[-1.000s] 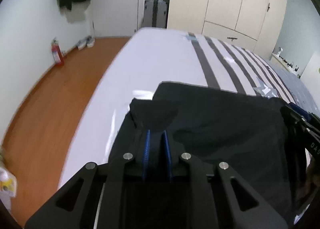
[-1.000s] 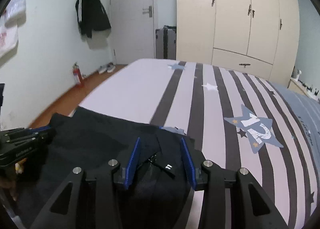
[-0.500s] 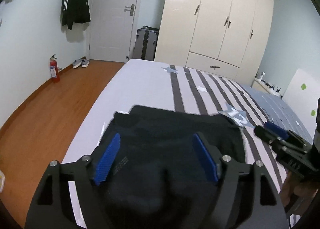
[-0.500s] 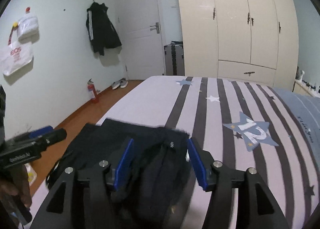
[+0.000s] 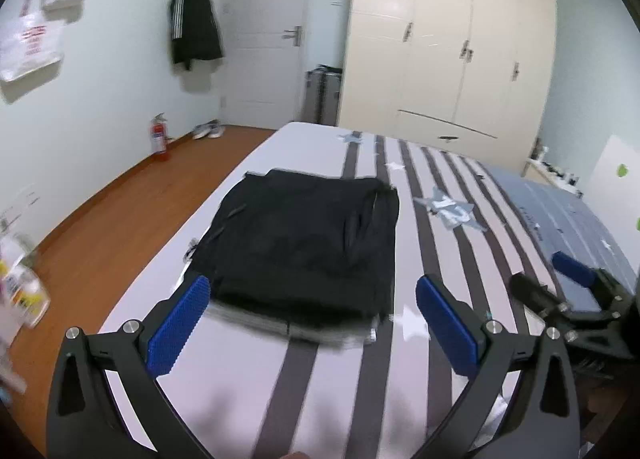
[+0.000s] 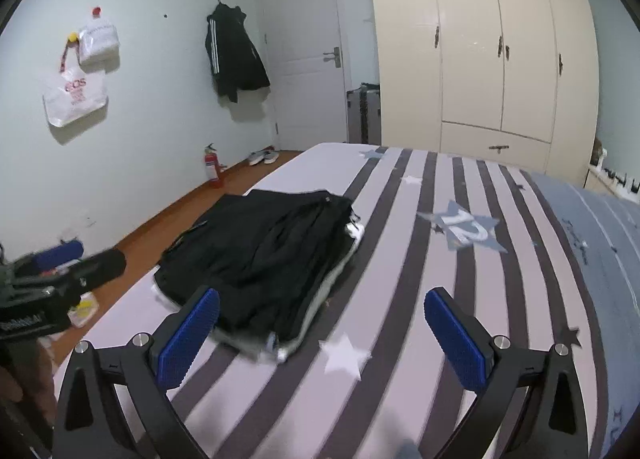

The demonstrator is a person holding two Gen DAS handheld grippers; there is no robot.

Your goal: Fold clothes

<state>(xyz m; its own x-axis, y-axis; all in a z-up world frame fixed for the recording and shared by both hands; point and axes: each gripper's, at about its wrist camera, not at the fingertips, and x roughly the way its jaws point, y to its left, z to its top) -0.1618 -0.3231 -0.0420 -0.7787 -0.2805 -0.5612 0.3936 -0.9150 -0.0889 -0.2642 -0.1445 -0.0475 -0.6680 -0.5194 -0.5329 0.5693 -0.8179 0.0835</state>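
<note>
A folded black garment (image 5: pixel 304 235) lies flat on the striped bed sheet (image 5: pixel 320 379), on top of grey and white folded layers whose edges show (image 6: pixel 280 351). My left gripper (image 5: pixel 310 291) hangs back from its near edge, jaws opening wide, with no cloth between the blue pads (image 5: pixel 176 327). My right gripper (image 6: pixel 322 299) is also drawn back on the garment's (image 6: pixel 264 259) right side, its jaws opening, the pads (image 6: pixel 456 339) bare. Each gripper shows in the other's view: the right gripper (image 5: pixel 560 279) at the right edge, the left gripper (image 6: pixel 60 271) at the left edge.
The bed's left edge drops to a wooden floor (image 5: pixel 120 211) with a fire extinguisher (image 5: pixel 159 137) and shoes (image 5: pixel 208 130). A wardrobe (image 6: pixel 500 51), a door (image 6: pixel 304 47) and a suitcase (image 6: pixel 362 115) stand beyond the bed. A black jacket (image 6: pixel 234 55) and bags (image 6: pixel 76 95) hang on the wall.
Both grippers let go of the black garment, opened wide and pulled back and up. The garment now lies folded on the bed, farther from both cameras.
</note>
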